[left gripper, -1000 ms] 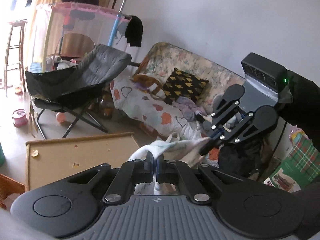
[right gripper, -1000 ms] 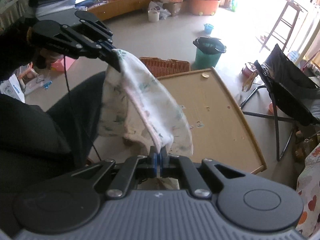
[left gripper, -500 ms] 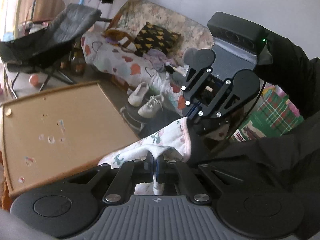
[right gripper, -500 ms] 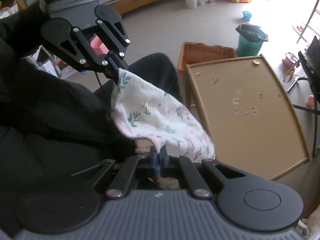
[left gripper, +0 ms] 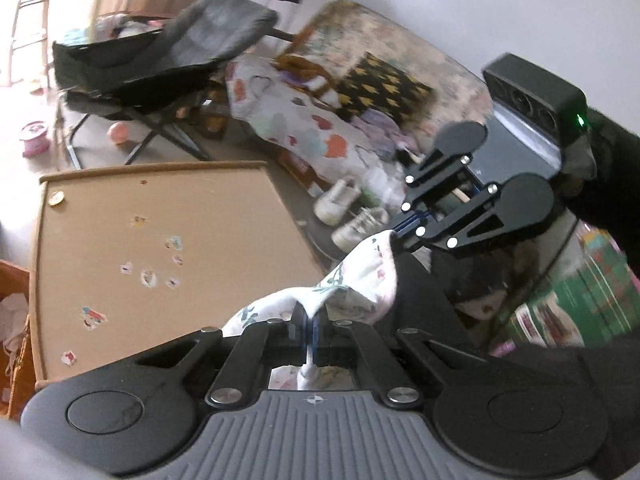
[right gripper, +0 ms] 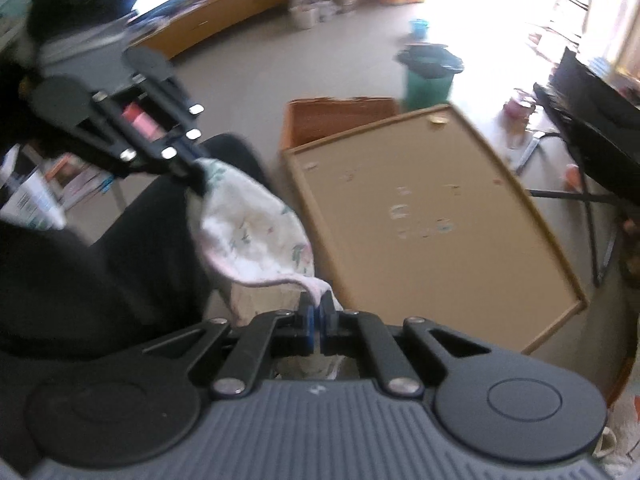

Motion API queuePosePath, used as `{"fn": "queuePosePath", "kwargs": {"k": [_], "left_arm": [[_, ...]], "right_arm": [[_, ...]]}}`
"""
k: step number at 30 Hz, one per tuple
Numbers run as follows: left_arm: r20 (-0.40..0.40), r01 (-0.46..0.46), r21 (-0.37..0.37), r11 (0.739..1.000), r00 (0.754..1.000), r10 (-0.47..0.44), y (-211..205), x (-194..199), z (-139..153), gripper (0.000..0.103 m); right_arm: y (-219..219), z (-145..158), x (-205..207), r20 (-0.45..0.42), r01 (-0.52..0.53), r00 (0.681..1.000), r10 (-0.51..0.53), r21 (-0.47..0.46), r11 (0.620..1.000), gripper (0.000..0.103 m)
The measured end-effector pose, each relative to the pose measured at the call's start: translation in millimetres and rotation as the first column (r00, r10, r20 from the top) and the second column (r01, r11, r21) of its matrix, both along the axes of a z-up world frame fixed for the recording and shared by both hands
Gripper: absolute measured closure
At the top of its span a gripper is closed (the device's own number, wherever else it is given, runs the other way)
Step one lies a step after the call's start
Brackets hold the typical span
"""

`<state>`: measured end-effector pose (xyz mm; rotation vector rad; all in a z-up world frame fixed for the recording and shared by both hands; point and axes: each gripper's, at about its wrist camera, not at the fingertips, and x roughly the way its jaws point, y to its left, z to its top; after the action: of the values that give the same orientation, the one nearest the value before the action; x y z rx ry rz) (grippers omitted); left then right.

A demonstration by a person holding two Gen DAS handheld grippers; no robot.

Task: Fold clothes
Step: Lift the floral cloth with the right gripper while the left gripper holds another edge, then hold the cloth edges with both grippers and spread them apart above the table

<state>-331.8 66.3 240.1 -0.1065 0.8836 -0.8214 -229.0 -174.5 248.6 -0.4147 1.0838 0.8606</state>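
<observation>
A small white floral garment (left gripper: 352, 280) with pink trim hangs slack between both grippers, over a person's dark-clothed lap. My left gripper (left gripper: 308, 324) is shut on one corner of it. In the same view my right gripper (left gripper: 394, 232) pinches the opposite corner, up and to the right. From the right wrist view the garment (right gripper: 256, 236) sags in a curve. My right gripper (right gripper: 318, 308) is shut on its pink edge, and my left gripper (right gripper: 196, 170) grips the far corner at the upper left.
A low wooden table (left gripper: 160, 248) with stickers stands just ahead, also seen as the table (right gripper: 420, 216) in the right view. An orange basket (right gripper: 340, 120) and green bin (right gripper: 428, 80) sit beyond it. Folding chair (left gripper: 168, 64), sofa (left gripper: 360, 92) and shoes (left gripper: 348, 208) lie nearby.
Both grippers sank with the garment, which now hangs slacker over the lap. The left view dipped, then tilted back up, so the chair and sofa show again.
</observation>
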Motion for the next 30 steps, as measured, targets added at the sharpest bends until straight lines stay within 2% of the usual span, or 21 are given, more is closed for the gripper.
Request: {"fn": "queuePosePath", "kwargs": {"k": [10,16,24,30], "left_arm": [[-0.048,-0.178,-0.02,0.984,0.983,0.177,-12,86,-32,0.101],[-0.046,-0.251,0.019,0.968,0.967,0.252,-29,134,-56,0.101],[-0.105,-0.343,0.034,0.939,0.933,0.344,-42,190,-97,0.101],[-0.103,-0.384,0.091,0.919,0.914,0.392,-51,229,-128,0.101]], "right_arm": [[-17,-54,79,0.055,0.193,0.98,-0.193,0.006,0.981,0.1],[-30,-80,102,0.103,0.286,0.953,-0.286,0.014,0.958,0.1],[-38,-113,128,0.153,0.364,0.92,-0.362,0.014,0.931,0.1],[-41,-138,148,0.143,0.415,0.899,-0.414,0.023,0.91,0.1]]}}
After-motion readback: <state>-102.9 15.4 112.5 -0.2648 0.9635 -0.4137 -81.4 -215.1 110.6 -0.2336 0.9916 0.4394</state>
